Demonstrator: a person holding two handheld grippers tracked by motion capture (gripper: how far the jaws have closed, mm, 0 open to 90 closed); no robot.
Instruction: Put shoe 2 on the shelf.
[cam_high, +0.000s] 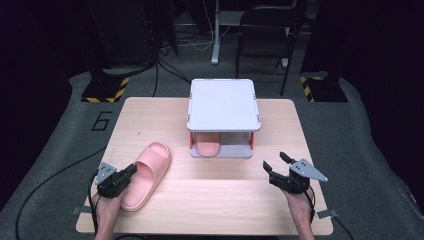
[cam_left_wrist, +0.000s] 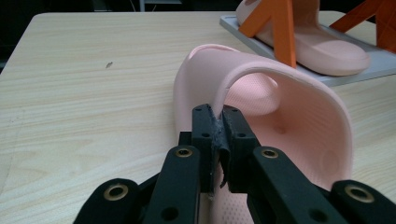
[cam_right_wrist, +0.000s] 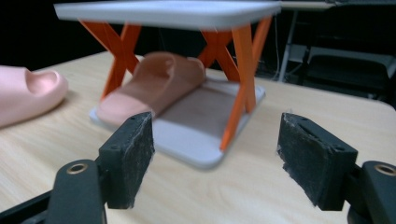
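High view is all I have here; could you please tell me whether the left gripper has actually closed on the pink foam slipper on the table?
Observer: Yes. In the left gripper view the left gripper pinches the rim of the pink foam slipper between its jaws.
Operator: And is the right gripper holding anything?
Observer: No, the right gripper stands open, with nothing between its jaws.
Operator: What stands under the white rack?
Observer: A second pink slipper lies on the lower shelf of the white rack with orange crossed legs.

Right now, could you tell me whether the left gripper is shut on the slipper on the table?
Shut on it: the left gripper pinches the slipper's strap edge between closed jaws.
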